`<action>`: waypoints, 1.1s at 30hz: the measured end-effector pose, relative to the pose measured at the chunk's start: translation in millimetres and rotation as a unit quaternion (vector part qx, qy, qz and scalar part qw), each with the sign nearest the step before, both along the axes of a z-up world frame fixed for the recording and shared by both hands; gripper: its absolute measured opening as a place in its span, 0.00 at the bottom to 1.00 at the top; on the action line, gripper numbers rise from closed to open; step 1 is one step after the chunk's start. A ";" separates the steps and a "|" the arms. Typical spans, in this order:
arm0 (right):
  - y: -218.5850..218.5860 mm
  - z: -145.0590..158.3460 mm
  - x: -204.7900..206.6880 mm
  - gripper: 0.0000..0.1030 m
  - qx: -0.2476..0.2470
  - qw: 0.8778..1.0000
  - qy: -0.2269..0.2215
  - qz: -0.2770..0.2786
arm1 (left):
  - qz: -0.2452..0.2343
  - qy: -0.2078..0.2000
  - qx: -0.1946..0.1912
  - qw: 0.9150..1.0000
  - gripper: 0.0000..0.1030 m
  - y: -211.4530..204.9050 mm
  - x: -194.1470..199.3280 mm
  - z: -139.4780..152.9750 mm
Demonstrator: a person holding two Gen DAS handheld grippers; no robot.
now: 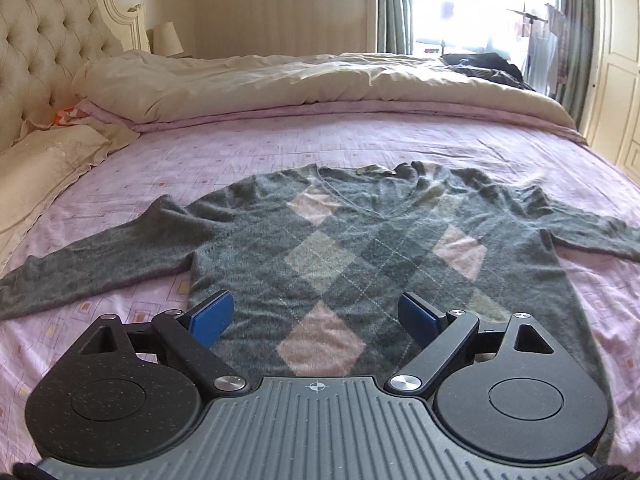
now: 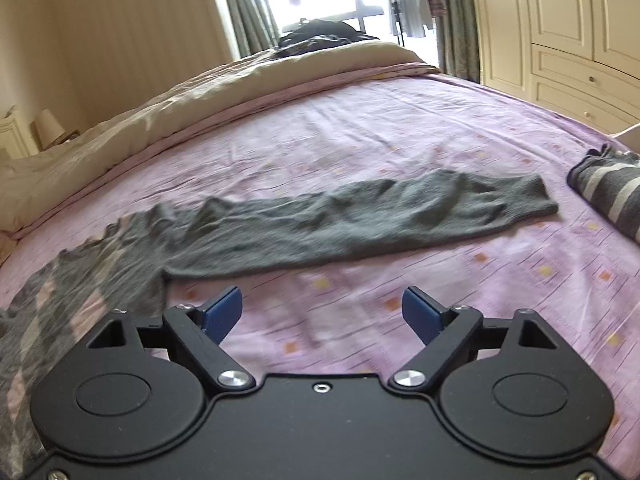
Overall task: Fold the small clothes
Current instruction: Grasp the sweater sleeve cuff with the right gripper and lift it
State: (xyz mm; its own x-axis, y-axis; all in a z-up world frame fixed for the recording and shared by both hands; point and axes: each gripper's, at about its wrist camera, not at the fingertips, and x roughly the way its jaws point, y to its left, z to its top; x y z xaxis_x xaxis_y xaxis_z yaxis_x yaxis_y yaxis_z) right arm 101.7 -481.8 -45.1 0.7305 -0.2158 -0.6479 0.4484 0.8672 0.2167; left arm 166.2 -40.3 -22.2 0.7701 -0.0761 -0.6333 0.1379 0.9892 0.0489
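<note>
Sweater (image 1: 340, 240) lies flat on the bed (image 1: 360, 136), both grippers' (image 1: 316, 316) (image 2: 322, 314) fingers spread, grasping nothing.

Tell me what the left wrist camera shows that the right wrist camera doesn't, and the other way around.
Only the left wrist view shows the sweater's argyle front spread flat, its neckline, its left sleeve, the tufted headboard and a pillow. Only the right wrist view shows the right sleeve stretched out to its cuff, a striped garment at the right edge and the cream wardrobe. Both show the pink bedsheet, the rolled-back duvet, dark clothing near the window, and open tongs holding nothing: the left tongs over the sweater's hem, the right tongs over bare sheet.
</note>
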 end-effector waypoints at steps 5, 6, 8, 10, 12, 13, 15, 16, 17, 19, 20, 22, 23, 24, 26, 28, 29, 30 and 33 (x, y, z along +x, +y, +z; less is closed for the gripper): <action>-68.9 -11.3 11.5 0.76 0.001 0.998 0.016 -0.068 | 0.001 0.035 0.010 0.999 0.87 -6.2 25.7 -29.8; -80.5 -14.4 13.8 0.76 -0.001 0.997 0.023 -0.080 | 0.004 0.042 0.013 0.999 0.87 -7.0 28.8 -36.2; -99.8 -20.3 17.4 0.76 -0.006 0.994 0.036 -0.100 | 0.006 0.051 0.014 0.999 0.87 -7.7 31.1 -46.8; -117.4 -25.8 17.6 0.76 0.000 0.992 0.040 -0.122 | 0.010 0.059 0.016 0.998 0.87 -7.9 31.8 -56.2; -134.9 -31.5 18.8 0.76 0.017 0.989 0.040 -0.140 | 0.013 0.065 0.017 0.998 0.87 -8.0 32.3 -65.8; -143.0 -34.8 20.0 0.76 0.027 0.988 0.039 -0.147 | 0.014 0.059 0.015 0.998 0.89 -7.3 31.0 -69.2; -154.0 -40.8 21.4 0.76 0.046 0.986 0.037 -0.159 | 0.015 0.040 0.007 0.999 0.89 -5.1 26.5 -72.6; -159.4 -43.6 22.6 0.76 0.054 0.985 0.035 -0.163 | 0.015 0.033 0.004 0.999 0.92 -5.2 26.0 -74.7; -162.6 -45.5 24.1 0.76 0.060 0.984 0.032 -0.165 | 0.015 0.025 -0.001 1.000 0.94 -3.7 24.2 -77.1; -166.8 -47.8 30.1 0.76 0.064 0.983 0.028 -0.168 | 0.016 0.008 -0.006 1.000 0.97 -3.3 21.4 -81.2; -167.7 -47.7 32.0 0.76 0.065 0.983 0.027 -0.168 | 0.018 0.005 -0.003 1.000 1.00 -3.7 20.8 -81.8; -169.4 -47.4 36.3 0.62 0.067 0.984 0.027 -0.165 | 0.019 0.004 -0.003 1.000 1.00 -5.0 21.8 -81.5; -170.2 -47.6 38.1 0.55 0.070 0.984 0.028 -0.164 | 0.019 0.003 -0.004 1.000 1.00 -4.8 21.9 -81.7; -172.0 -47.9 39.8 0.33 0.081 0.983 0.027 -0.160 | 0.020 0.002 -0.005 1.000 1.00 -4.8 22.2 -82.4; -173.0 -45.5 39.7 0.13 0.097 0.981 0.020 -0.164 | 0.020 0.000 -0.007 1.000 1.00 -4.6 21.9 -83.1; -168.7 -35.4 38.4 0.12 0.098 0.981 0.005 -0.165 | 0.020 0.001 -0.007 1.000 1.00 -4.6 21.7 -83.6; -164.9 -28.5 39.9 0.12 0.095 0.982 0.000 -0.161 | 0.020 0.000 -0.007 1.000 1.00 -4.4 21.3 -83.7; -159.6 -19.9 42.0 0.12 0.087 0.984 -0.003 -0.155 | 0.020 0.000 -0.007 1.000 1.00 -4.4 21.0 -83.8; -138.3 11.9 52.9 0.12 0.067 0.990 -0.018 -0.122 | 0.020 0.000 -0.008 1.000 1.00 -4.5 21.1 -83.9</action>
